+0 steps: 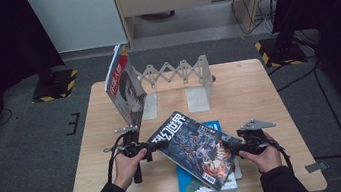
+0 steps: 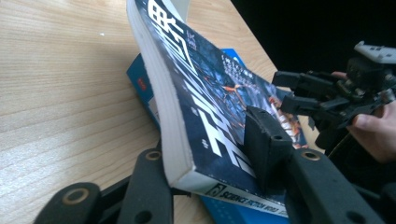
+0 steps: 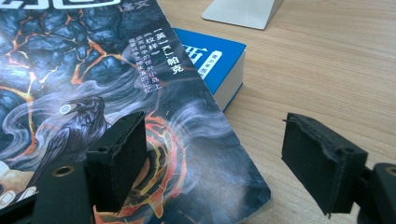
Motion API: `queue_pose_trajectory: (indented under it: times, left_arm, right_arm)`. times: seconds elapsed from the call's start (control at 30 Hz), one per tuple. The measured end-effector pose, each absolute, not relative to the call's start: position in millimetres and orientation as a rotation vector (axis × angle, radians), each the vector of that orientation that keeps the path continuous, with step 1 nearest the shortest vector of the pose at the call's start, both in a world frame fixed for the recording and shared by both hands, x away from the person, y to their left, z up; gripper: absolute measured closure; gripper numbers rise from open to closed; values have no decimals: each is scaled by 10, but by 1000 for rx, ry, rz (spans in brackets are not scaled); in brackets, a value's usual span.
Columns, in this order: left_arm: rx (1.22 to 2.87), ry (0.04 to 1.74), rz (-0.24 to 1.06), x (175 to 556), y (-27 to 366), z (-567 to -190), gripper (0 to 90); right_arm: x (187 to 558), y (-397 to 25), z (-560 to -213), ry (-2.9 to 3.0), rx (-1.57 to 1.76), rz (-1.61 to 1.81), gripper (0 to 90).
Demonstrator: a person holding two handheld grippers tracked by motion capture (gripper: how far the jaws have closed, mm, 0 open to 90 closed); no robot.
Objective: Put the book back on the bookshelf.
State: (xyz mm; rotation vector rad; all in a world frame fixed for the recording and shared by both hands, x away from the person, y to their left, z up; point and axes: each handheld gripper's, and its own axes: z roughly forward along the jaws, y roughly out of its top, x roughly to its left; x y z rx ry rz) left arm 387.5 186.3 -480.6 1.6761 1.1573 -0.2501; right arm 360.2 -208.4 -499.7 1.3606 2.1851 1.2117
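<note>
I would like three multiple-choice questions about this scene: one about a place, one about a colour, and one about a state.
1. Where does the dark magazine lie?
A. on the blue book
B. in the metal rack
C. on the floor

2. What colour is the book under the magazine?
A. red
B. blue
C. green

3. How does the left gripper stand?
A. open, away from everything
B. shut on the magazine's corner
C. shut on the rack

Answers:
1. A: the blue cover shows beneath the magazine in the right gripper view.
2. B: its cover and spine are blue.
3. B: one jaw sits on the cover and the other beneath the pages.
</note>
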Motion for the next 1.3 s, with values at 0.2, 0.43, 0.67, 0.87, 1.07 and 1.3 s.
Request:
queue_pose_trajectory:
  times: [0.2,0.43,0.67,0.87,1.07,1.3]
  left_arm:
    - [1658,1170,-257,3841,1847,-4698,683]
    - [1643,1187,-268,3827,1831,-4576,712]
    - [1595,1190,-267,3812,1867,-4414,759]
    - [1542,1184,-280,3793,1918,-4273,795]
    - [1498,1158,-283,3768,1982,-4127,818]
    - [1445,1136,-290,3742,2062,-3994,820]
  right_arm:
    - [3607,-2137,-4983,2171,1368,1194,228]
    - [3617,-2241,-4969,2136,1395,1187,228]
    - [3633,-2419,-4968,2076,1453,1159,227]
    - [3645,-2493,-4987,2065,1457,1119,228]
    - [3655,-2532,-5007,2062,1468,1098,227]
    - [3670,-2592,-5053,2070,1493,1057,225]
